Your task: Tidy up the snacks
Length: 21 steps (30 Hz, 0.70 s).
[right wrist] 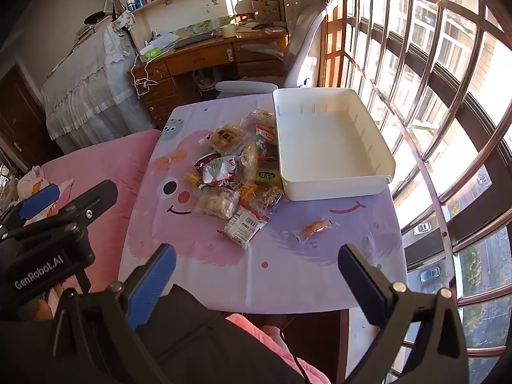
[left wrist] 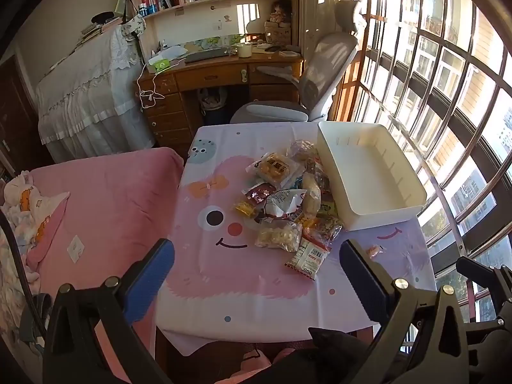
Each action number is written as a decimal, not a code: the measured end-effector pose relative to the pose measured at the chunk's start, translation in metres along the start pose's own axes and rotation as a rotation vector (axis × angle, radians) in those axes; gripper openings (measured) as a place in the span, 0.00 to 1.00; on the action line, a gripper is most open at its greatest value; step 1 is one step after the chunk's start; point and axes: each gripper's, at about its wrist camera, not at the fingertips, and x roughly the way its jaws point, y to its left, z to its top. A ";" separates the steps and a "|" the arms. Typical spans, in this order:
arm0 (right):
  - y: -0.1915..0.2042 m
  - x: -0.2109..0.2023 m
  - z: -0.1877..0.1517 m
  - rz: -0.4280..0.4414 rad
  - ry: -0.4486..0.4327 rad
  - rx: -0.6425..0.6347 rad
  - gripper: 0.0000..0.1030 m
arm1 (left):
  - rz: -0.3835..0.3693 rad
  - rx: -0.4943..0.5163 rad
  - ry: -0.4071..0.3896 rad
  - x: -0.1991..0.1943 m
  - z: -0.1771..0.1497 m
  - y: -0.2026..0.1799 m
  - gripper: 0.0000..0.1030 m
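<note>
- We found the snacks [left wrist: 288, 198] heaped in one pile near the middle of the table [left wrist: 256, 304], touching the left wall of the bin [left wrist: 377, 217].
- The bin sat at the far right of the table, by the window, with nothing visible inside; we judged it the place the snacks were meant to go, with no sorting started.
- One small packet [right wrist: 312, 228] lay apart from the pile, near the front of the table and in front of the bin; we took it for the easiest first pick for the right gripper [right wrist: 256, 284].
- A flat white packet [right wrist: 243, 225] stuck out at the near edge of the pile.
- We held both tools back over the table's near edge, above the snacks, presumably to take in the whole scene before reaching.
- The left gripper [left wrist: 256, 278] had its fingers spread wide, holding and touching nothing.
- The right gripper was likewise wide apart and empty, with the small packet ahead of its gap.
</note>
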 end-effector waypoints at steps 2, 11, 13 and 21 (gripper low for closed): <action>0.000 0.001 0.000 0.002 0.006 0.001 0.99 | 0.000 0.004 0.001 -0.001 -0.001 0.000 1.00; 0.005 0.008 -0.001 0.006 0.016 0.001 0.99 | 0.012 -0.011 0.013 -0.002 -0.001 0.010 1.00; 0.002 0.012 -0.001 0.009 0.020 0.001 0.99 | 0.013 -0.011 0.014 0.000 0.000 0.010 1.00; 0.000 0.010 0.002 0.019 0.036 -0.001 0.99 | 0.023 -0.017 0.025 0.005 -0.001 0.005 1.00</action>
